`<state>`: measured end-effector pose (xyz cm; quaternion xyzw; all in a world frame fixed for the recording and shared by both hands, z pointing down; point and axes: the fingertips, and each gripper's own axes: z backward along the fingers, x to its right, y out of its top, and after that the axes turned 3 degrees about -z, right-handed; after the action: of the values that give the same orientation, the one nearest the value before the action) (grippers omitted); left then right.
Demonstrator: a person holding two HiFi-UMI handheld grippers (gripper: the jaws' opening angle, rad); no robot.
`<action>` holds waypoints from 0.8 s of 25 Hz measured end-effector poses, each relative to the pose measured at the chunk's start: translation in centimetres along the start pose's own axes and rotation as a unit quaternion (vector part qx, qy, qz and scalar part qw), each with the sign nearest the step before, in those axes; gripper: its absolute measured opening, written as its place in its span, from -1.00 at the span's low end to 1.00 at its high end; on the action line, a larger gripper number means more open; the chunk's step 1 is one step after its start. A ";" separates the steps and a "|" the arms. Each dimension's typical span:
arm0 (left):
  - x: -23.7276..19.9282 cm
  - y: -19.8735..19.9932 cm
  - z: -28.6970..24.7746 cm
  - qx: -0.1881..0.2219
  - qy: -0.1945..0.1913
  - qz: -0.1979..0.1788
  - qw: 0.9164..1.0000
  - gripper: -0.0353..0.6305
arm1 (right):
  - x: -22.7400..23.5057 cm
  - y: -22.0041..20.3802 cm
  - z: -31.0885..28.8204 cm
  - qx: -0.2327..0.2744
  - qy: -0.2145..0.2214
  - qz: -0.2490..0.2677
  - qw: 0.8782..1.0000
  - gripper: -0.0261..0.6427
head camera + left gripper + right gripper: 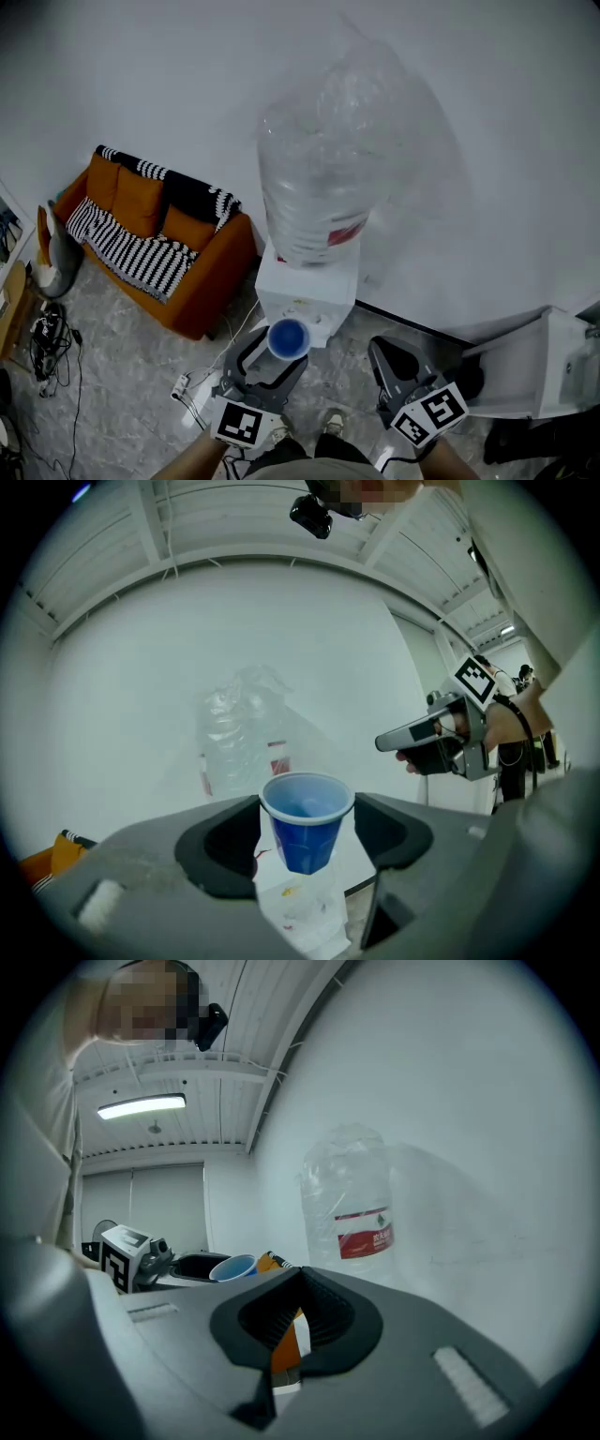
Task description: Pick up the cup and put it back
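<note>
So the left tongs (281,345) are pinching the cup (306,836) in front of the bottle (319,178), right tongs (298,1283) pressed together, empty.

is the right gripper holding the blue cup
No, the blue cup is clamped between the jaws of the left gripper, while the right gripper has its jaws together on nothing.

A large clear plastic water bottle (319,178) with a red label (345,232) tops a white dispenser (305,292) by the far wall (487,112). Left of it, an orange sofa (197,286) carries a black-and-white striped blanket (131,248).
</note>
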<state>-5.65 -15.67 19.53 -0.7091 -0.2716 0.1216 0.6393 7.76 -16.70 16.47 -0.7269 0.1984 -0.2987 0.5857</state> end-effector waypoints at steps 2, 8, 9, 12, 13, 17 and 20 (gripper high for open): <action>0.5 0.3 -2.1 0.006 -0.015 0.005 1.000 0.08 | 1.0 0.3 0.0 0.004 -0.012 -0.001 1.000 -0.91; 1.7 0.5 -9.2 0.006 -0.057 -0.044 0.997 0.08 | 3.8 0.3 -0.1 0.007 -0.038 -0.001 0.999 -0.91; 1.9 0.2 -10.3 0.002 -0.062 -0.048 0.997 0.08 | 4.1 0.0 -0.2 0.003 -0.039 0.004 0.999 -0.91; 2.6 -0.6 -13.3 -0.002 -0.073 -0.037 0.997 0.08 | 5.4 -0.9 -0.4 -0.004 -0.050 0.017 0.999 -0.91; 2.7 -0.9 -14.3 -0.003 -0.075 -0.035 0.997 0.08 | 6.1 -1.0 -0.5 -0.003 -0.057 0.014 0.998 -0.91; 2.9 -3.2 -17.8 -0.024 -0.074 -0.035 0.996 0.08 | 8.7 -1.8 -0.9 0.001 -0.082 -0.002 0.997 -0.91; 3.0 -5.0 -20.1 -0.040 -0.070 -0.022 0.997 0.08 | 10.2 -2.6 -1.2 -0.001 -0.094 -0.013 0.995 -0.91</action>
<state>6.07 -30.78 28.00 -0.7175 -0.3355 0.1461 0.5927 14.42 -23.50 21.22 -0.7549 0.1333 -0.2361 0.5971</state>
